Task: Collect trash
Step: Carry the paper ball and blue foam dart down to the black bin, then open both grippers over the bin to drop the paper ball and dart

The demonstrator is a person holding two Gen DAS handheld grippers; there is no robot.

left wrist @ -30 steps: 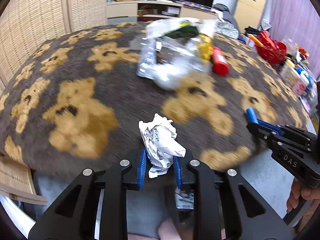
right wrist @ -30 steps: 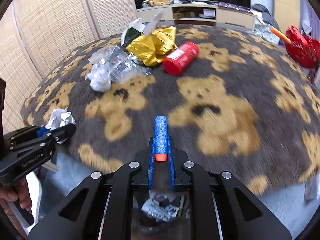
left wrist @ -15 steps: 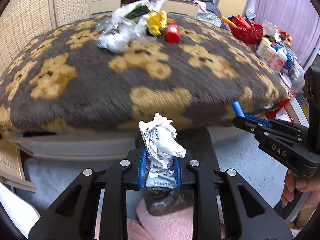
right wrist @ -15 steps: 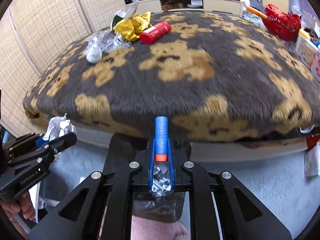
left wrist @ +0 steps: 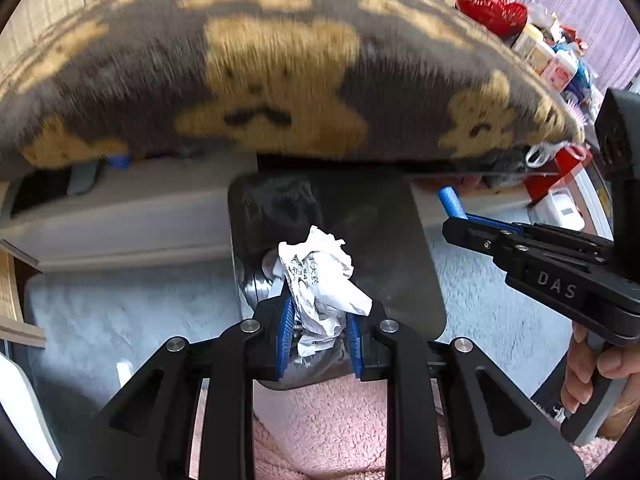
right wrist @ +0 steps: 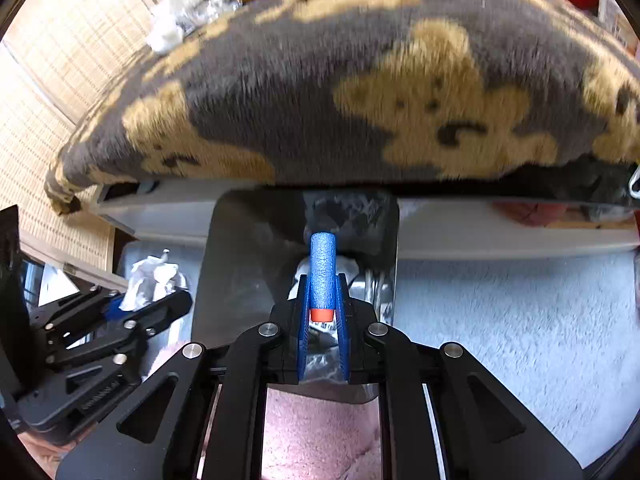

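Both grippers have sunk from over the bear-print blanket [left wrist: 280,92] to above the black bin [left wrist: 400,248] at its edge. Only the left wrist view shows a hand [left wrist: 592,372] gripping the right gripper's [right wrist: 323,308] handle. Over the bin, the left gripper [left wrist: 320,328] pinches a crumpled white paper [left wrist: 320,276] with handwriting; the right pinches a blue foam dart [right wrist: 323,268], orange tip inward. Pale carpet [right wrist: 500,320] surrounds the bin.
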